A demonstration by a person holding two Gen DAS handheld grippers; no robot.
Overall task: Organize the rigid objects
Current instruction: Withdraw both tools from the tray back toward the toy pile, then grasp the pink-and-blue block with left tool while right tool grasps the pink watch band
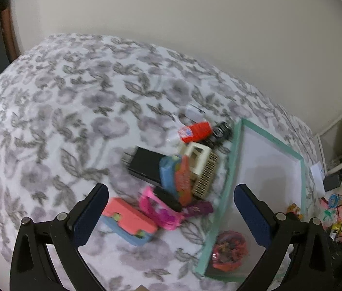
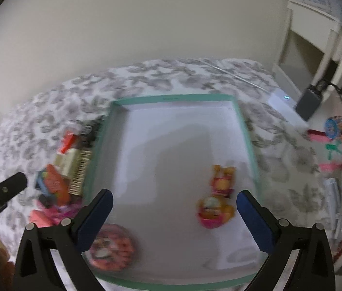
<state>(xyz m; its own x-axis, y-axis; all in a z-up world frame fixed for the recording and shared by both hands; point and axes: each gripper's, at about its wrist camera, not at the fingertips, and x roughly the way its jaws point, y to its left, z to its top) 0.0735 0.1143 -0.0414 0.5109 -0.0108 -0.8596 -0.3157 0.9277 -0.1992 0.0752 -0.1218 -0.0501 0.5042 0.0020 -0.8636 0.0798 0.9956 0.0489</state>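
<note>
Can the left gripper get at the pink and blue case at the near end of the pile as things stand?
Probably yes. The left gripper is open and empty, and the pink and blue case lies on the bedspread just ahead of its fingers, nothing stacked on it.

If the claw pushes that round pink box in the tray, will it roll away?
Probably not. The round box seems to lie flat on its wide face in the tray, so it would likely slide on the smooth floor. It looks like hard plastic, so probably stiff and light. Its curved sides might slip between the fingers.
</note>
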